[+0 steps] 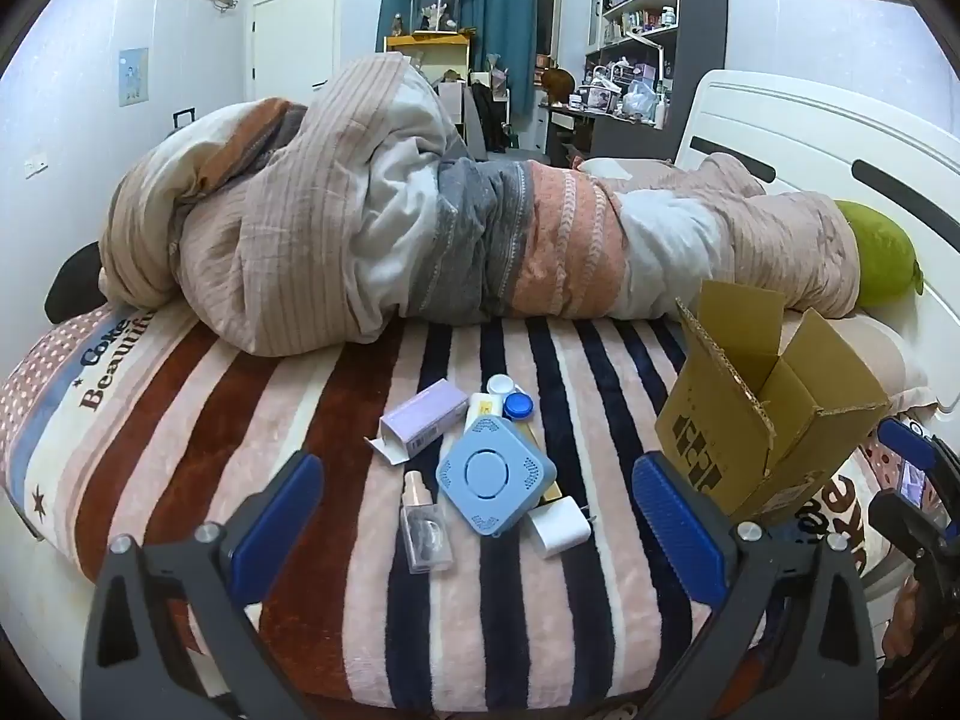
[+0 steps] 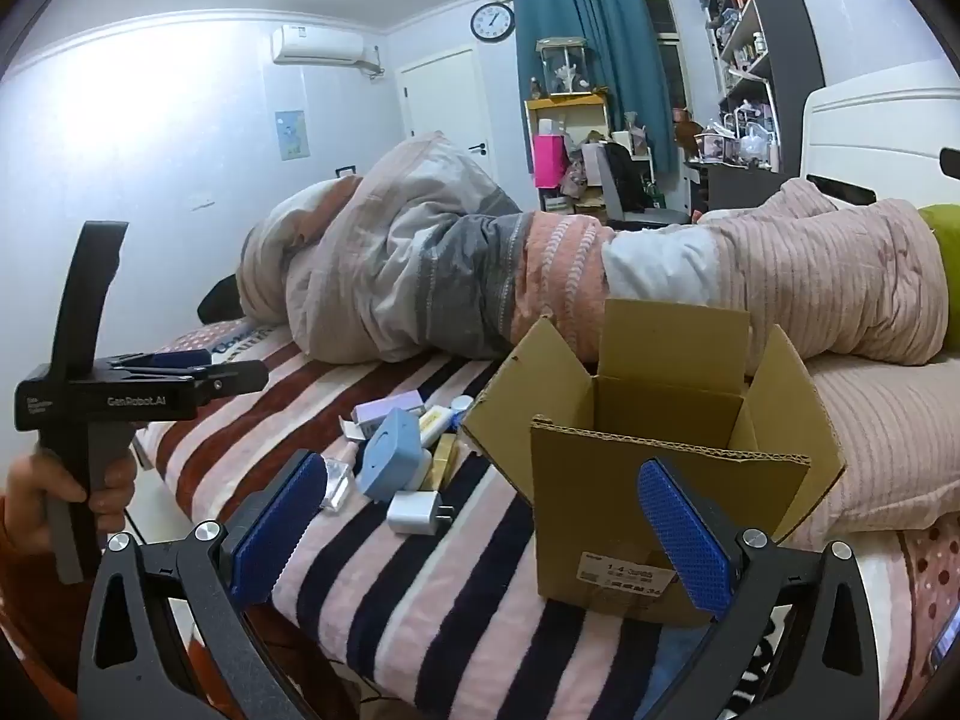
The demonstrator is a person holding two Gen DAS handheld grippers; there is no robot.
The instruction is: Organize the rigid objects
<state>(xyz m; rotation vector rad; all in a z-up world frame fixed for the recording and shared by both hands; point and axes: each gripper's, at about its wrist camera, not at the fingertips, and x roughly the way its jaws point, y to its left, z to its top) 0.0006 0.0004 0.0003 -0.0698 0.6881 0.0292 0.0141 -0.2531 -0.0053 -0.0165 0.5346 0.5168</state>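
Note:
A pile of small items lies on the striped blanket (image 1: 336, 456): a light blue square device (image 1: 495, 476), a purple box (image 1: 423, 417), a clear small bottle (image 1: 423, 525), a white charger (image 1: 559, 529), a blue-and-white contact lens case (image 1: 509, 396). An open cardboard box (image 1: 762, 420) stands to their right. My left gripper (image 1: 480, 516) is open and empty, just short of the pile. My right gripper (image 2: 480, 528) is open and empty in front of the cardboard box (image 2: 654, 480); the pile, with the blue device (image 2: 390, 459) and the charger (image 2: 417, 513), lies to its left.
A rolled duvet (image 1: 420, 222) lies across the bed behind the items. A green pillow (image 1: 882, 258) rests by the white headboard (image 1: 810, 132). The left gripper's body (image 2: 120, 396) and the hand holding it show at the left of the right wrist view.

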